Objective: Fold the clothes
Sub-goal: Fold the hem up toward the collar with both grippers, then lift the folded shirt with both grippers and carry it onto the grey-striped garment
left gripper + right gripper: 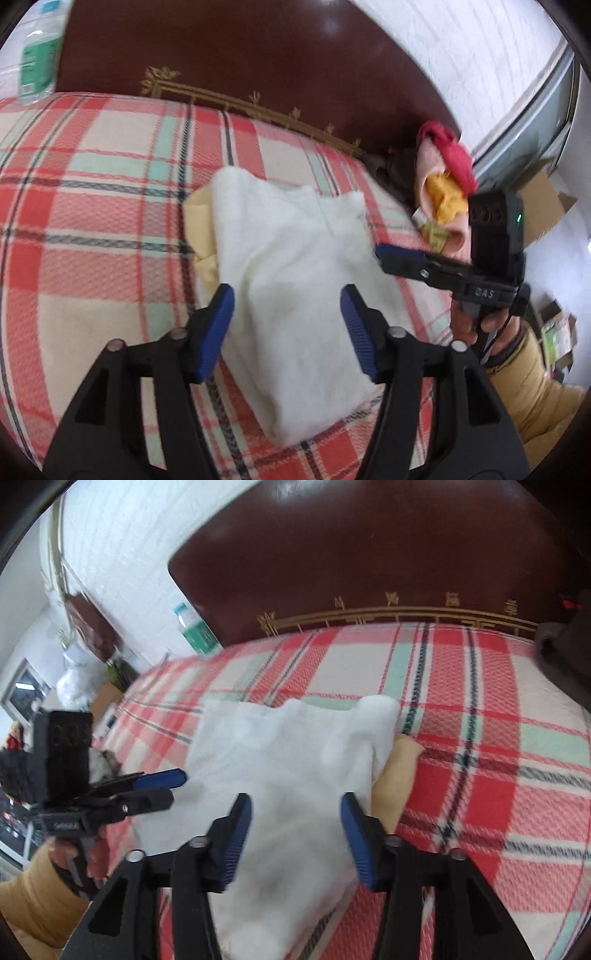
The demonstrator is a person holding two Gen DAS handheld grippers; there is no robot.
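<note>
A white garment [295, 295] lies on the bed [92, 221], on its red, cream and mint plaid blanket, gathered into a rough oblong bundle that partly covers a pale yellow cloth [201, 218] beneath it. Its edges are uneven and a lobe sticks up at the far end, so it reads as a loosely doubled piece, not a crisp fold; this could equally be a garment midway through folding or one just laid down in a soft finished pile. It sits near the middle of the bed, probably so both tools can reach it from the near side.

The left gripper [287, 328] hangs just above the near half of the white garment with its fingers spread wide, one to each side of the bundle, holding nothing. The right gripper [296, 830] is posed the same way from the other flank: fingers wide apart, empty, white fabric showing between them. Whether either blue pad brushes the cloth is hard to judge through the blur.

Against the dark headboard [258, 55], well apart from the bundle, sits a heap of clothes [443, 177] in red, yellow and pink, likely waiting or set aside.
</note>
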